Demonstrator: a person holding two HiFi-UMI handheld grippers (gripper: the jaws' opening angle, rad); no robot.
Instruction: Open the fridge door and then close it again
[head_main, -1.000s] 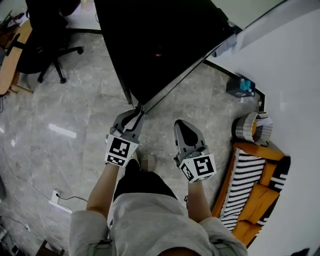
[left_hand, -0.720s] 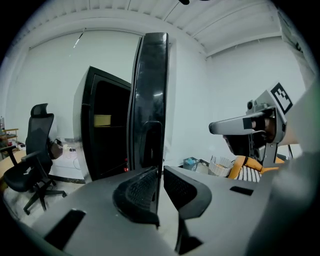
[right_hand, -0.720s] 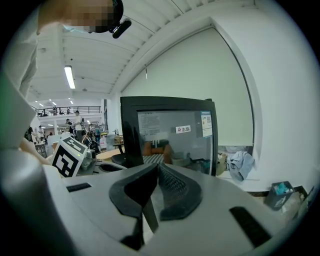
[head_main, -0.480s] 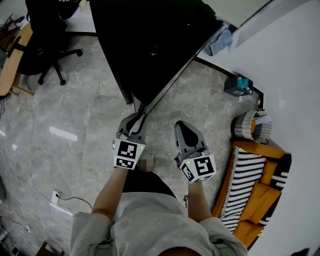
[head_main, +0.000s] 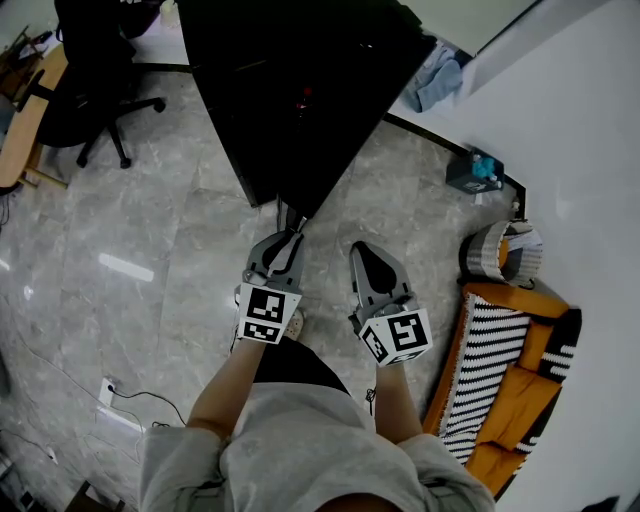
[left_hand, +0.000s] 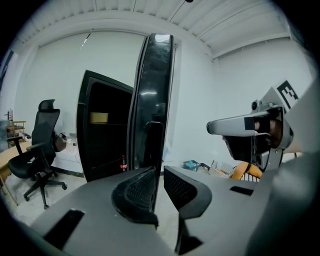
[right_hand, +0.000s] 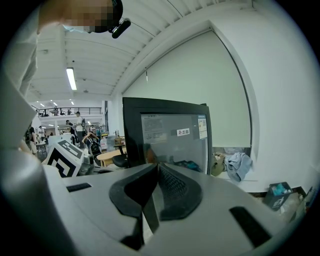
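Observation:
A tall black fridge (head_main: 290, 90) stands ahead of me, and in the head view its door (head_main: 345, 150) lies close along the cabinet's right side. In the left gripper view the door (left_hand: 155, 100) shows edge-on, still apart from the dark cabinet (left_hand: 102, 135). My left gripper (head_main: 290, 232) is shut on the door's free edge, which passes between its pads (left_hand: 137, 187). My right gripper (head_main: 365, 250) hovers beside it, shut and empty, and faces the fridge's side (right_hand: 172, 137). It also shows in the left gripper view (left_hand: 250, 125).
A black office chair (head_main: 90, 90) stands at the left. By the white wall on the right are an orange striped cushion seat (head_main: 505, 370), a wire basket (head_main: 500, 255), a blue box (head_main: 475, 170) and a cloth (head_main: 435, 80). A power strip (head_main: 110, 395) lies on the floor.
My left gripper has moved to the right with the door edge in it, and the door has swung in toward the cabinet. The right gripper has hardly shifted.

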